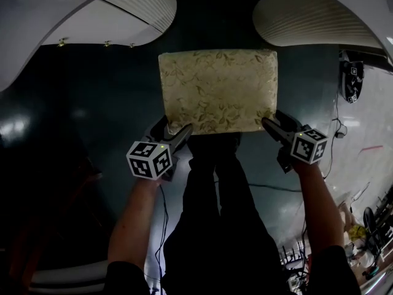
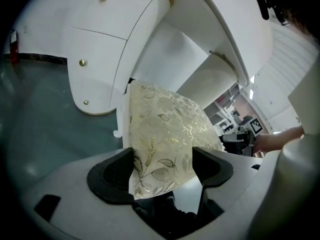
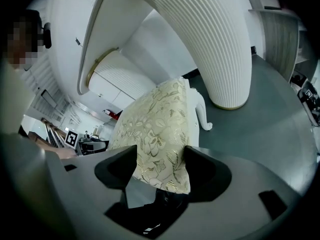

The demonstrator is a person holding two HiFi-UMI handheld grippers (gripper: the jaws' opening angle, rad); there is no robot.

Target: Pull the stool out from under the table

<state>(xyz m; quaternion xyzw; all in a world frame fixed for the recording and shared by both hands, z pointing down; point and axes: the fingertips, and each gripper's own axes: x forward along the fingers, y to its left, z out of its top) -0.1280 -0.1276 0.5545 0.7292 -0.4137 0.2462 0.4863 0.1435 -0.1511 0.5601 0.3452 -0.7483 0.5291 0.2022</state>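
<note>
Two floral-brocade stool (image 1: 218, 91) corners sit pinched in left gripper (image 2: 162, 165) and right gripper (image 3: 160, 166) jaws.

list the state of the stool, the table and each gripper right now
stool, upright, cushion in the open, held at both near corners
table, standing, a white part on either side of the stool
left gripper, shut on the cushion's near left corner
right gripper, shut on the cushion's near right corner

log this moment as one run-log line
left tool shut on stool near-left cushion corner | right tool shut on near-right corner | stool upright on dark floor
</note>
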